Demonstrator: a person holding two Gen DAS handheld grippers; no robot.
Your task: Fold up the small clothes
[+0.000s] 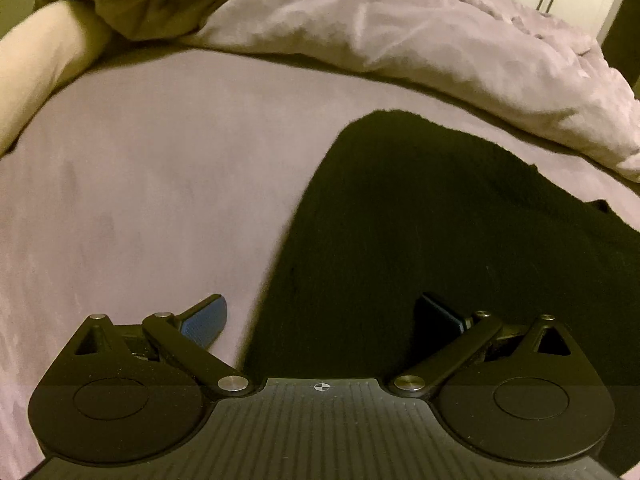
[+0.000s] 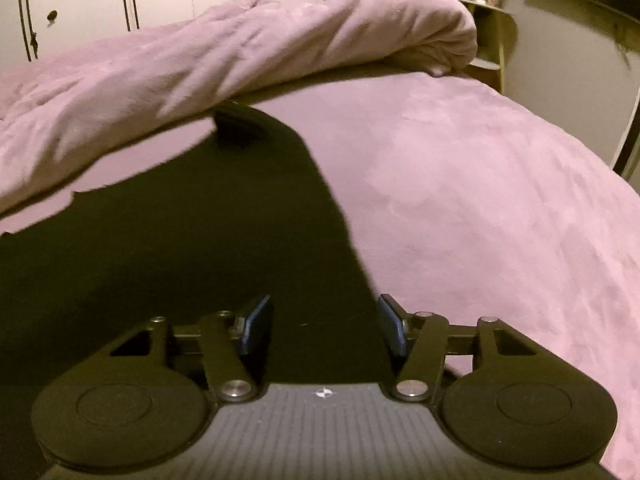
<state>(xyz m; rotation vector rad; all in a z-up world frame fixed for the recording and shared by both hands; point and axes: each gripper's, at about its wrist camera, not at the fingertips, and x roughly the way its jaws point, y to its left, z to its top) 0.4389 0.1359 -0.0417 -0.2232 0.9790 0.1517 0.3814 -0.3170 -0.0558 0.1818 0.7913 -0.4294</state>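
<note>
Garment [image 1: 420,220], black and spread flat on the bed [image 1: 140,180], could bunch or drag out of shape if either claw nips a single layer at the edge, since dark cloth hides its seams. Left claw [image 1: 320,320] hangs released, wide, straddling the garment's left edge. Right claw [image 2: 324,328] is also released, nothing gripped, over its right edge. Duvet [image 2: 240,48] lies heaped just beyond and may snag.

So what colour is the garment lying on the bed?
Plain black garment, no visible pattern; clearest in the right wrist view.
</note>
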